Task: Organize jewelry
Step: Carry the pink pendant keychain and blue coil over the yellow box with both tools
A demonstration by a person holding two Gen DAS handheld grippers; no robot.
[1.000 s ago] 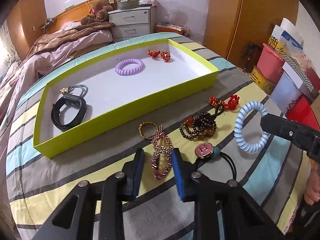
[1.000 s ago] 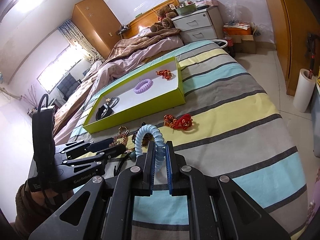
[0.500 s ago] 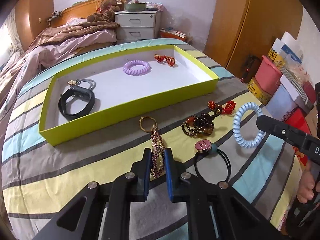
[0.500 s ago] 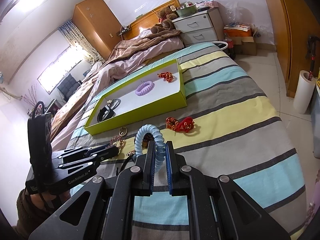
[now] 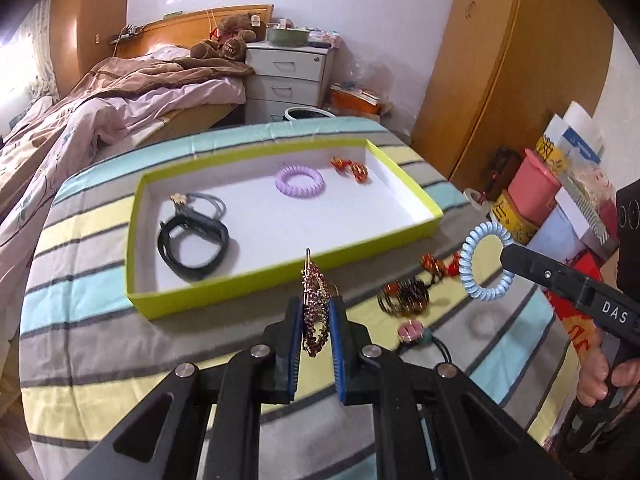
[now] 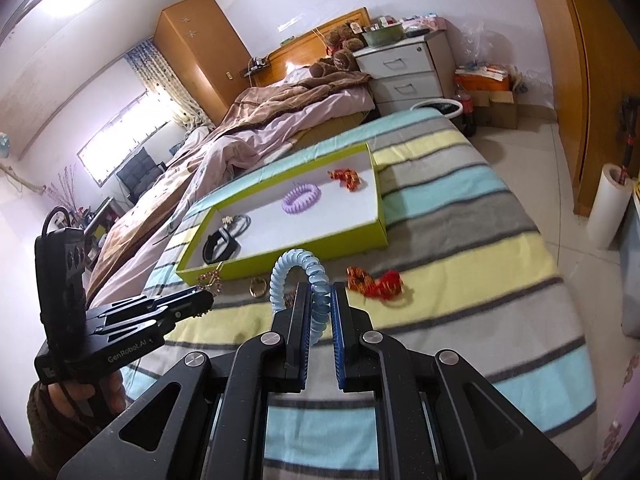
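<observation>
My left gripper [image 5: 315, 312] is shut on a purple beaded hair clip [image 5: 314, 308] and holds it above the striped blanket, just before the near wall of the lime-green tray [image 5: 280, 268]. My right gripper [image 6: 319, 300] is shut on a light blue spiral hair tie [image 6: 298, 276], lifted off the blanket; it also shows in the left wrist view [image 5: 482, 260]. The tray holds a purple spiral tie [image 5: 300, 182], a red-gold piece [image 5: 352, 168], a black band [image 5: 192, 246] and a grey tie [image 5: 208, 204].
On the blanket lie a dark beaded bracelet [image 5: 404, 300], a red knot piece [image 5: 440, 264], a pink-button hair tie [image 5: 412, 330] and a gold ring [image 6: 258, 288]. Storage boxes [image 5: 540, 184] stand off the bed's right edge. A rumpled duvet [image 5: 100, 120] lies left.
My left gripper shut on the beaded clip and lifted it off the blanket toward the tray. My right gripper has risen, still holding the blue spiral tie.
</observation>
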